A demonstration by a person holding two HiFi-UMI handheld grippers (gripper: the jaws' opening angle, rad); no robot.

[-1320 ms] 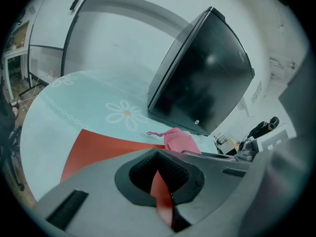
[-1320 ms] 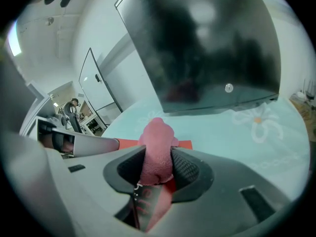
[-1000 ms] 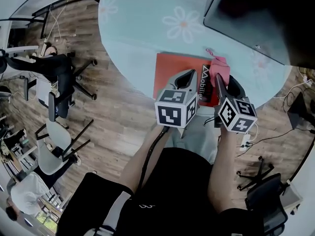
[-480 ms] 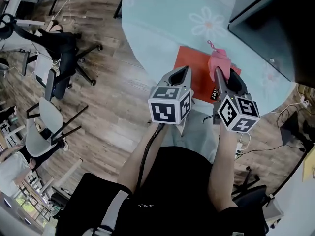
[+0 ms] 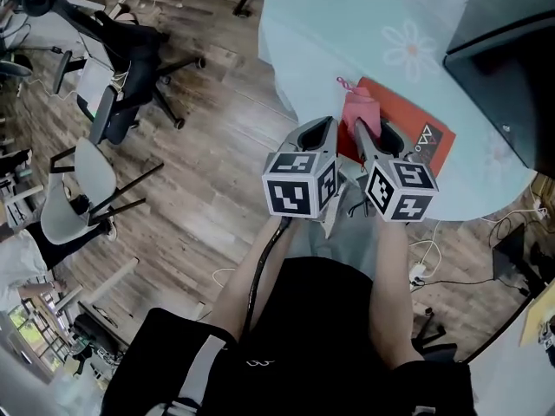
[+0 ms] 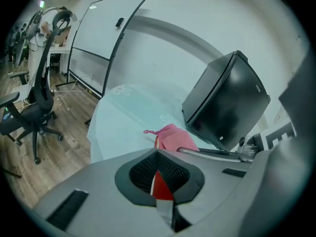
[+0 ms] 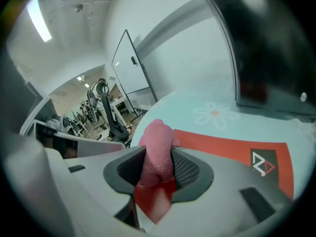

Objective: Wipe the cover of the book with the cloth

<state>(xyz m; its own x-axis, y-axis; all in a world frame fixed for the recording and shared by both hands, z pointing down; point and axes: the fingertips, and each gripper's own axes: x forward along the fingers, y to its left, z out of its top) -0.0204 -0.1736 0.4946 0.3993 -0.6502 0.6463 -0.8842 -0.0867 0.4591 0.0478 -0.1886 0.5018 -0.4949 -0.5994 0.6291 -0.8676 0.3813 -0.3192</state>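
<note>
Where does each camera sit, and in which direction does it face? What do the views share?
Head view: on the person's head, facing steeply down at left gripper, right gripper, flat red book, pale blue round table; forearms, black top show.
Left gripper view: on that gripper, facing along its jaws, shut on the book's edge, toward a black box.
Right gripper view: on that gripper, facing along jaws clamping the fluffy pink cloth over the book.
All three share cloth and book.

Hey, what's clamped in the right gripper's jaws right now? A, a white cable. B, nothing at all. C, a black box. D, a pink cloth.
D: the right gripper view shows the right gripper shut on the pink cloth, over the red book.
</note>
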